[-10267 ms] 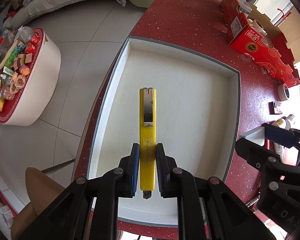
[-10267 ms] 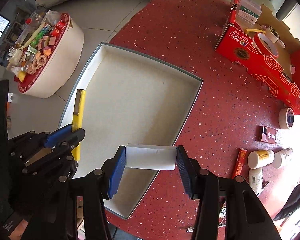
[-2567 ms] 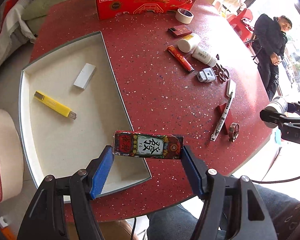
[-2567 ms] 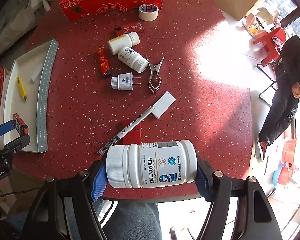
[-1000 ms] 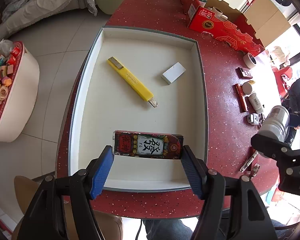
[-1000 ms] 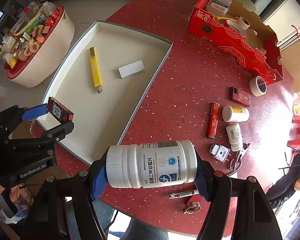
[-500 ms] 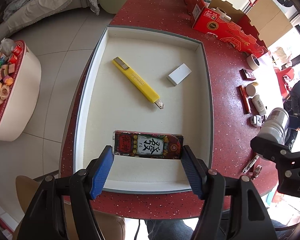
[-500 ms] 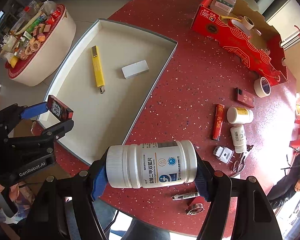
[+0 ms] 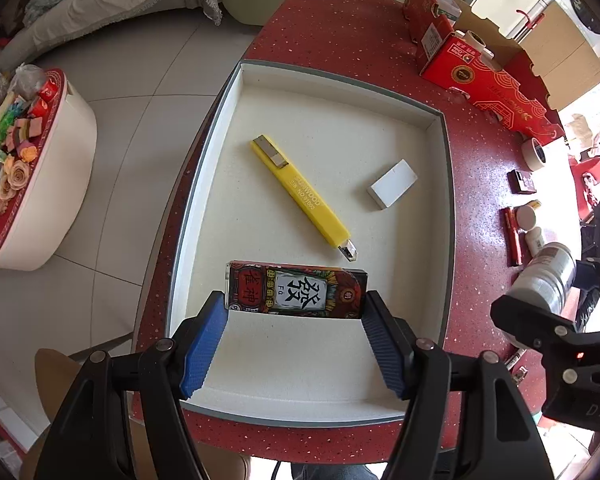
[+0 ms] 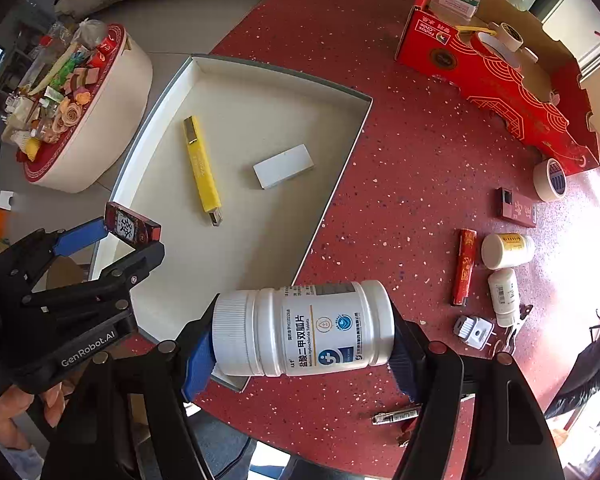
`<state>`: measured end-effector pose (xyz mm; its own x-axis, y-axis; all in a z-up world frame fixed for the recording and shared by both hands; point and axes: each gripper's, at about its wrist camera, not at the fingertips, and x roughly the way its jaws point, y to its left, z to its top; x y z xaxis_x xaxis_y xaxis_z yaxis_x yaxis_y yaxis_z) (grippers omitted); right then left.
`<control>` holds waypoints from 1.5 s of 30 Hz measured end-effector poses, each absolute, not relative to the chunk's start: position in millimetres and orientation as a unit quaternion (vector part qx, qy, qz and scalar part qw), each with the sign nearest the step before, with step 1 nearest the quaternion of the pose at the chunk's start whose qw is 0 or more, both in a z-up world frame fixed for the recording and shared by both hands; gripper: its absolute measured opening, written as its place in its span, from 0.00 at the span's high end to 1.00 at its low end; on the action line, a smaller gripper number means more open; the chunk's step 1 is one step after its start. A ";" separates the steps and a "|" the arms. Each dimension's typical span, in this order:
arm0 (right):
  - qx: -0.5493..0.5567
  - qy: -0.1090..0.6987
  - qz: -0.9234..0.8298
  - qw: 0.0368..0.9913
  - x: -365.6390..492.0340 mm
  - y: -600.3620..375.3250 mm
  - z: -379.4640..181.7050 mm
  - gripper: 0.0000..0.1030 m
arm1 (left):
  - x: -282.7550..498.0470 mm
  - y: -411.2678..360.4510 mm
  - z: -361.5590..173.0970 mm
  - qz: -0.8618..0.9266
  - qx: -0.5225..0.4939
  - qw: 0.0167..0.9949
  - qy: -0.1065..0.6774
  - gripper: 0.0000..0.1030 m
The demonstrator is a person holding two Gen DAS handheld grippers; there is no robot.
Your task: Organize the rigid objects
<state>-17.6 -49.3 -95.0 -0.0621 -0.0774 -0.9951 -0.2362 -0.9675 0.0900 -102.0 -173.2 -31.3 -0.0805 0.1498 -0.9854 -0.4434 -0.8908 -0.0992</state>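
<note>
My left gripper [image 9: 296,344] is shut on a red and black printed card box [image 9: 296,289], held over the near end of the white tray [image 9: 446,184]. In the tray lie a yellow utility knife [image 9: 302,194] and a white block [image 9: 392,184]. My right gripper [image 10: 300,354] is shut on a white pill bottle [image 10: 304,328], held sideways above the tray's near right corner [image 10: 340,184]. The card box also shows in the right wrist view [image 10: 130,229], as do the knife [image 10: 202,168] and the block [image 10: 284,166].
On the red table [image 10: 400,160] right of the tray lie a red tube [image 10: 464,266], two small white bottles [image 10: 508,250], a plug [image 10: 474,330], a dark red box [image 10: 518,202], a tape roll [image 10: 550,180] and a pen [image 10: 396,416]. A red carton [image 10: 496,68] stands at the back.
Both grippers have moved from the table's right side to the tray, still holding the card box and the bottle. In the last second the left gripper has come slightly closer over the tray.
</note>
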 end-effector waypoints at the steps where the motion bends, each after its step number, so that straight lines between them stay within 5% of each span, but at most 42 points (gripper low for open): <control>1: -0.681 0.113 0.722 0.053 -24.0 -50.4 -95.3 0.29 | -106.2 -173.7 -33.9 0.724 -0.651 0.200 0.108 0.30; 17: -0.701 0.112 0.702 0.054 -91.8 -45.5 -132.0 0.29 | -115.9 -158.7 -69.4 0.701 -0.677 0.177 0.137 0.30; 23: -0.706 0.112 0.698 0.036 -95.6 -53.8 -141.1 0.29 | -112.8 -153.3 -78.3 0.688 -0.685 0.174 0.164 0.20; 27: -0.696 0.106 0.709 0.051 -91.9 -48.7 -136.8 0.01 | -115.0 -157.8 -84.6 0.680 -0.701 0.157 0.144 0.03; 45: -0.700 0.246 0.660 0.115 52.0 7.8 -132.8 0.01 | -52.6 -131.3 -80.0 0.643 -0.716 0.216 0.166 0.00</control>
<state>52.0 7.8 -132.8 0.0072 -0.1932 -0.9811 -0.4961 -0.8526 0.1643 -52.6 -131.3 -80.0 0.1194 0.0404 -0.9920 -0.5150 -0.8517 -0.0967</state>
